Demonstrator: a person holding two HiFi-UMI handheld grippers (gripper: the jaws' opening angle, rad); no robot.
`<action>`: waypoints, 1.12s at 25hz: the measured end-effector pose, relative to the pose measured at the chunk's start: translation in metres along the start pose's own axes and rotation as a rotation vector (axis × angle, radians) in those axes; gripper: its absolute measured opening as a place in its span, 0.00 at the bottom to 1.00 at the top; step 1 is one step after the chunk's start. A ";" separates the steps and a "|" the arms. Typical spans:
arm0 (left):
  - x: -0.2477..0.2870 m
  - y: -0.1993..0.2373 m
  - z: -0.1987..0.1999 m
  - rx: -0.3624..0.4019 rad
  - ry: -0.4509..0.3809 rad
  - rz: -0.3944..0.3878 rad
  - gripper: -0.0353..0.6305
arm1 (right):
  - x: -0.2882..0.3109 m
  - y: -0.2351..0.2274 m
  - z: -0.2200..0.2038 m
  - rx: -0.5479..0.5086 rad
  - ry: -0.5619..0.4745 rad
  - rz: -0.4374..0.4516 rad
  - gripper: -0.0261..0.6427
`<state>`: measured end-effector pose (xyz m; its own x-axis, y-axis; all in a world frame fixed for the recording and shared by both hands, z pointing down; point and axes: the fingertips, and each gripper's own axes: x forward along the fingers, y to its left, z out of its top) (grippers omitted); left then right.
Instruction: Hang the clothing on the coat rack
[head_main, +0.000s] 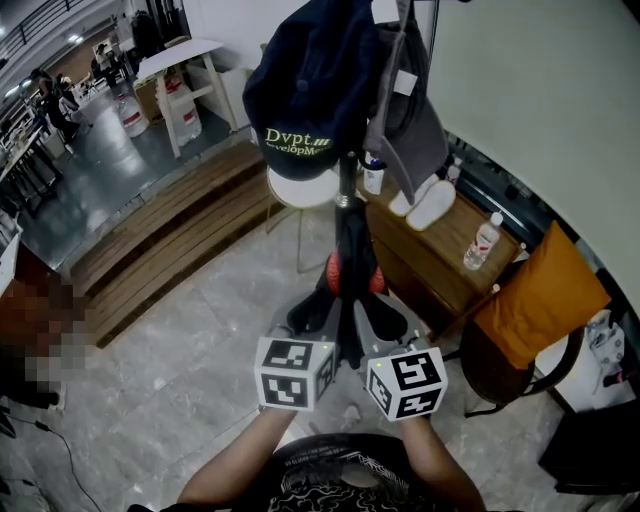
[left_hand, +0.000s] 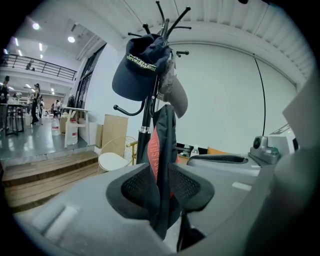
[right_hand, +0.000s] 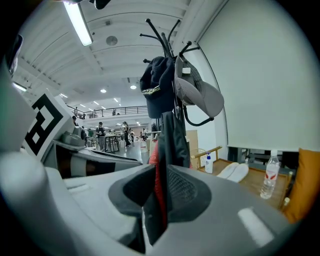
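A black coat rack stands straight ahead, with a navy cap and a grey cap hanging on its upper hooks. A black garment with red lining hangs down along the pole. My left gripper and right gripper sit side by side just below it, both shut on its lower part. In the left gripper view the fabric is pinched in the left gripper. In the right gripper view the cloth is clamped in the right gripper.
A low wooden cabinet behind the rack on the right carries white slippers and a water bottle. A chair with an orange cushion stands at right. A white round chair and wooden steps lie at left.
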<state>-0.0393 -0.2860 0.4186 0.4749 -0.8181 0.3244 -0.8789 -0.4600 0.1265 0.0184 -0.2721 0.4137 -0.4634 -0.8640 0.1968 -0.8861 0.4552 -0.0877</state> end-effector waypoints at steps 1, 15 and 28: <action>-0.002 -0.001 0.001 0.003 -0.002 0.000 0.21 | -0.002 0.002 0.000 -0.003 0.001 0.001 0.13; -0.031 -0.035 -0.012 -0.001 0.002 -0.069 0.21 | -0.046 0.019 -0.002 -0.037 0.017 -0.028 0.10; -0.063 -0.056 -0.023 -0.004 -0.016 -0.108 0.08 | -0.081 0.036 -0.007 -0.026 0.017 -0.039 0.04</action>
<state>-0.0212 -0.2007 0.4123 0.5673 -0.7693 0.2937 -0.8228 -0.5444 0.1632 0.0238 -0.1845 0.4013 -0.4283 -0.8774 0.2161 -0.9025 0.4272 -0.0545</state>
